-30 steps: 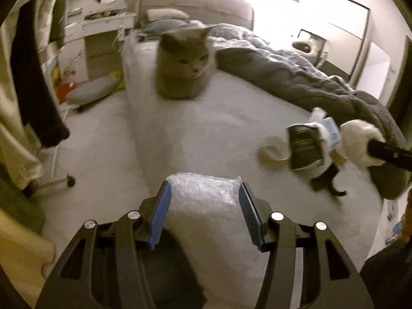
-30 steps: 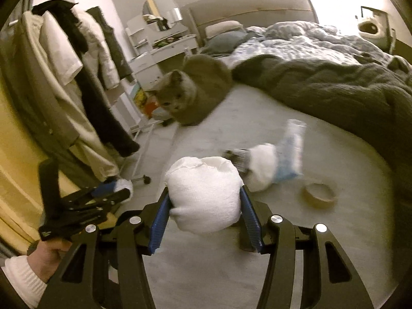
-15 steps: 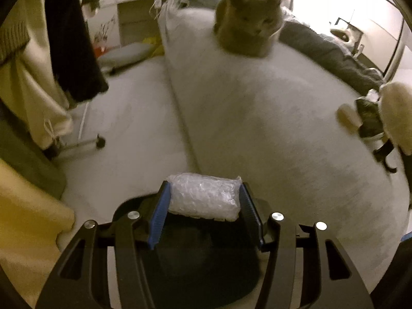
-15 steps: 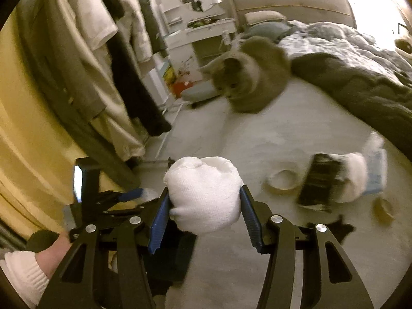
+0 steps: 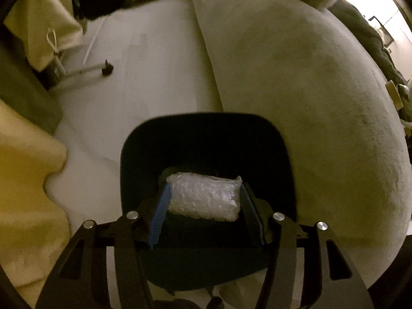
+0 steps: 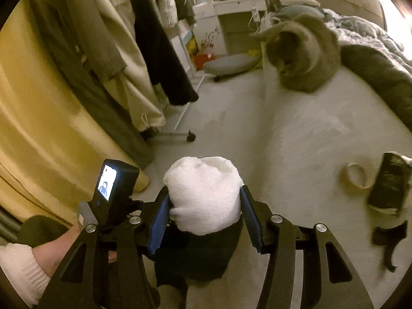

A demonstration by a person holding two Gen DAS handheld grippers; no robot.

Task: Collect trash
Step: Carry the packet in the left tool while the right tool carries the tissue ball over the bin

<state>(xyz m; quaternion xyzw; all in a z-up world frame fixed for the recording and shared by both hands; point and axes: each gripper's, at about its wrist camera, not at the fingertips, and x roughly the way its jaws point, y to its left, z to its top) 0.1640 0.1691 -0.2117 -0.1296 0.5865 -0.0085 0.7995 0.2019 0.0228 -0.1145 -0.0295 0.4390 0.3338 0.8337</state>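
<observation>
My left gripper (image 5: 204, 198) is shut on a wad of clear bubble wrap (image 5: 204, 197) and holds it inside the mouth of a dark bin (image 5: 206, 139) standing on the floor beside the bed. My right gripper (image 6: 203, 200) is shut on a white cloth-like wad (image 6: 204, 195), just above the same dark bin (image 6: 206, 257). The left gripper's body with its lit screen (image 6: 108, 182) shows at the left of the right wrist view. On the bed lie a tape roll (image 6: 356, 175), a black packet (image 6: 388, 180) and a small black piece (image 6: 388, 239).
A grey cat (image 6: 303, 51) sits on the white bed (image 6: 322, 134) near its edge. A clothes rack with hanging coats (image 6: 116, 51) and a wheeled foot (image 6: 190, 137) stands left. A yellow curtain (image 6: 38, 128) hangs at far left. A dark blanket (image 6: 381, 77) lies at right.
Both grippers swung left and down from over the bed to the dark bin on the floor, each still holding its wad. The cat turned its head towards them.
</observation>
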